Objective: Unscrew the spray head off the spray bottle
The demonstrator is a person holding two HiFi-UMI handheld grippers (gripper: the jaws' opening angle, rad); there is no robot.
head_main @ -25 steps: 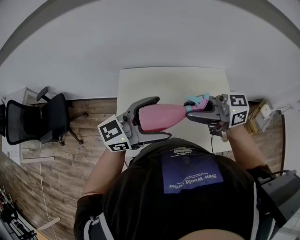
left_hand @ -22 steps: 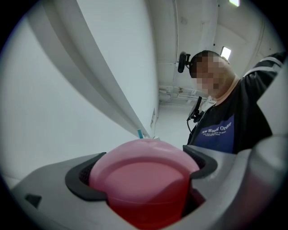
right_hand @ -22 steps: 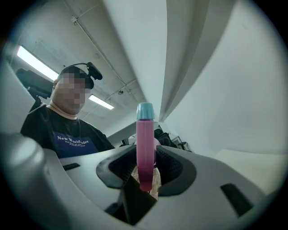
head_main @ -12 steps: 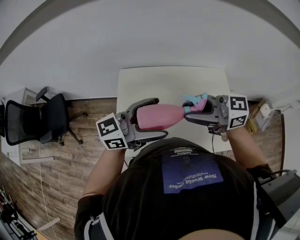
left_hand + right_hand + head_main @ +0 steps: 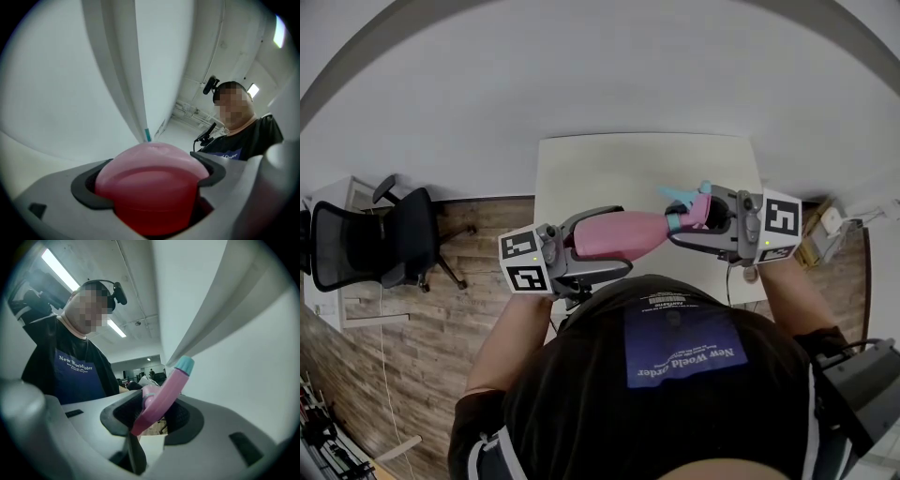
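**Worktop and floor, viewed from above**

White rectangular worktop [image 5: 642, 173]: plain matt top, its far edge against the pale wall, its near edge hidden behind the person. It stands on a brown wood-plank floor [image 5: 469, 281], with boards showing to its left and a narrow strip to its right. On the floor, left side: a black office chair [image 5: 370, 239] with armrests and a castor base, well apart from the worktop; a white low unit [image 5: 333, 197] by the wall, only partly in view; a thin pale cord [image 5: 382, 361] trailing across the boards; a light wooden strip [image 5: 394, 448] near the lower corner. Right side: tan, box-like items [image 5: 811, 239], too indistinct to name.
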